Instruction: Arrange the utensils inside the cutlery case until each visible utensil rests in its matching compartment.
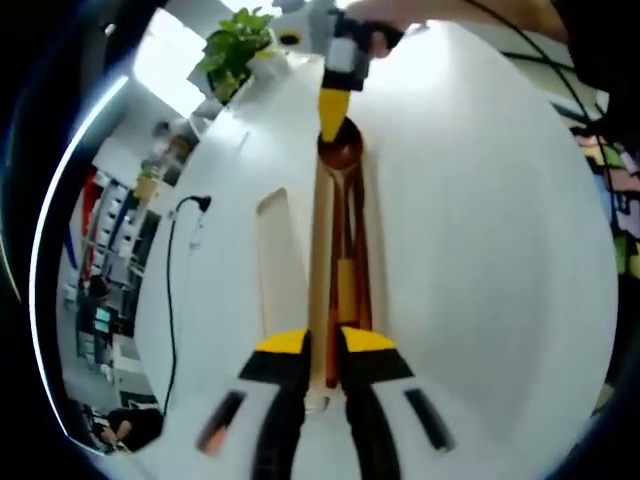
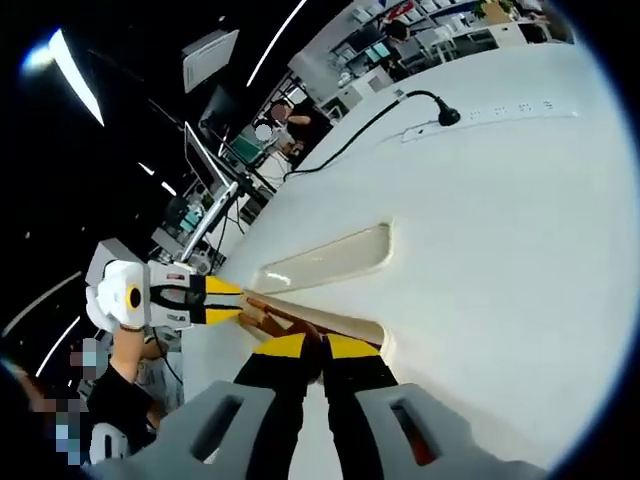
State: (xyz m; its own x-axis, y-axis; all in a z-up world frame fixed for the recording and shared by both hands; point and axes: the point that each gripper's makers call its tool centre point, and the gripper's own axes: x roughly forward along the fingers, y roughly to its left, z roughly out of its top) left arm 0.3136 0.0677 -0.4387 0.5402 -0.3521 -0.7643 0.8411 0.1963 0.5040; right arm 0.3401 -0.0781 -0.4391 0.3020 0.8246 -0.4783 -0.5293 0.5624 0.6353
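Left tongs (image 1: 322,345) pinch a wooden handle (image 1: 345,290) in the case (image 1: 280,250); right tongs (image 2: 322,347) close on the spoon (image 1: 340,150) bowl opposite, on the counter (image 1: 480,220).

Bright overhead light washes the white counter (image 1: 480,220) nearly to glare in both views. A ceiling strip light (image 2: 75,75) streaks the right gripper view's upper left. Fisheye bending warps edges; backgrounds blur softly.

Brown wooden spoon (image 1: 340,150), cream case (image 1: 285,260), yellow-tipped black left tongs (image 1: 325,345)
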